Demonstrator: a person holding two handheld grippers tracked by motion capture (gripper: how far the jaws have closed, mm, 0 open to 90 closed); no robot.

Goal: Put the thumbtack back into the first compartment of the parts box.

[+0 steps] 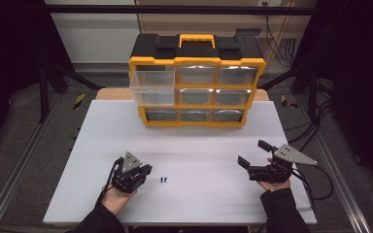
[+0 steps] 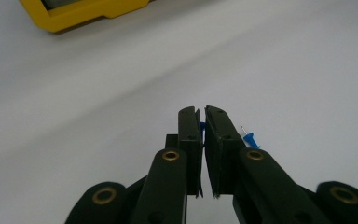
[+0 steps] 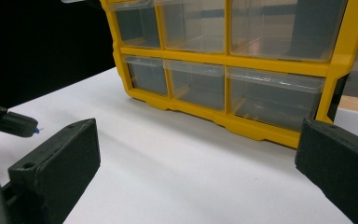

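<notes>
Between left tongs (image 2: 201, 122) — blue pushpin (image 2: 202, 127) pinched; right tongs (image 3: 196, 154) wide — nothing held.

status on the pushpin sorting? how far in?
Done: top-left drawer of the organizer is pulled out. In hand: left gripper is shut on a blue pushpin. Left: pins remain on the table; right gripper is open.
</notes>
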